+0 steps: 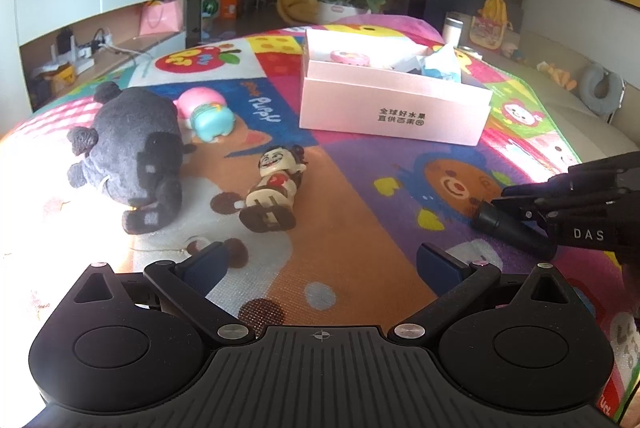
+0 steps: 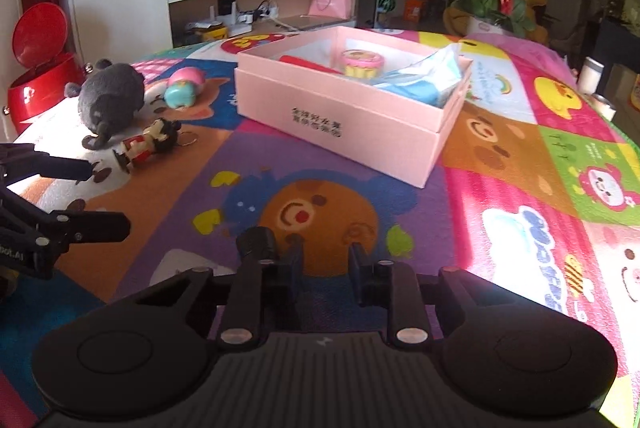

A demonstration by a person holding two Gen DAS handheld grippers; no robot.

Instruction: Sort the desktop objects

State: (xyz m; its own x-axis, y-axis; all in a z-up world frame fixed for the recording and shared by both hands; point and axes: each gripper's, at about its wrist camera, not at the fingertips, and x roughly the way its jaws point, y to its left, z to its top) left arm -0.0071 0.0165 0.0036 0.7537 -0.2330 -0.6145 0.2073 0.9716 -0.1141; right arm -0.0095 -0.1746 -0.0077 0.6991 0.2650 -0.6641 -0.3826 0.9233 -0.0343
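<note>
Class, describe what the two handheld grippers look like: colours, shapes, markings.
Both are matte black. The left gripper has a ribbed body, two round discs, silver pivot screws and dark blue pads. The right gripper looks the same; white letters "DAS" show on its side.

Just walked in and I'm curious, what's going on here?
A person is sorting toys with two handheld grippers. The pink box holds a few items. A dark plush, a pastel squishy toy and a figurine lie on the mat outside it. The left gripper is open and empty; the right gripper is shut on nothing.
</note>
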